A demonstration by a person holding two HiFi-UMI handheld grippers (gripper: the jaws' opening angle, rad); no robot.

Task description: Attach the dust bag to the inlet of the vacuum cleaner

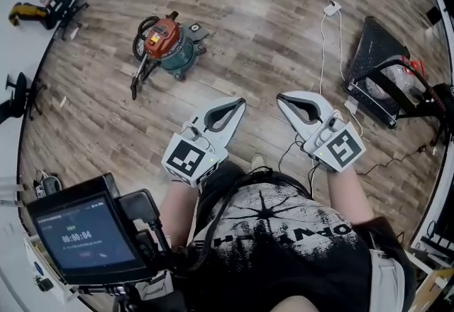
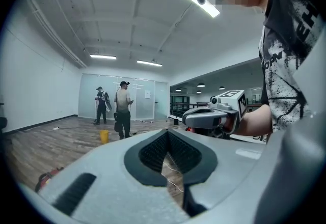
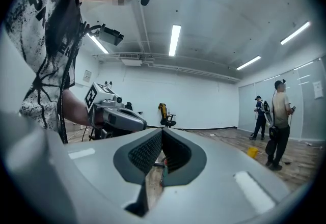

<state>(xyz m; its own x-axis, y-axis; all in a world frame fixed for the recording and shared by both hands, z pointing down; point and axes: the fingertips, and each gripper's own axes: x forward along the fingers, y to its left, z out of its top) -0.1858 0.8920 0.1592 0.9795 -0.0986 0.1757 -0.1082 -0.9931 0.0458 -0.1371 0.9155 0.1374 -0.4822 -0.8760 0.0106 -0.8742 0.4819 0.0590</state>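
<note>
Task not started, as I read it. Both hands are held out in front of the body with nothing in either.

Left gripper point(image 1: 238, 103): fingers point(image 2: 148, 152) closed tip to tip, empty. Only floor shows through the opening behind the tips. Right gripper point(image 1: 283, 99): same, fingers point(image 3: 138, 155) closed with nothing between them. Both point roughly level and forward, side by side, tips near each other but apart. Reads as a neutral carry pose, not a reach.

Vacuum point(image 1: 167, 45) sits on the wood floor point(image 1: 269, 27) ahead and to the left, well apart from both grippers. It has a red top and a green drum, with the hose point(image 1: 140, 69) looped beside it and trailing toward the person. Can't make out the inlet, too small from here.

Dust bag: can't find it in any view. Could be on the rack point(image 1: 383, 73) at right, which holds something red and clear, but I can't tell.

White cable point(image 1: 323, 41) runs along the floor just left of the rack, so it's a snag risk if the walk goes that way. Screen point(image 1: 81, 236) is mounted low left on the rig and shows a timer. Two people point(image 2: 122, 108) stand at the far end, out of the way.

Next, my guess: locate the bag, open the fingers to take it, then close in on the vacuum and find the inlet.
</note>
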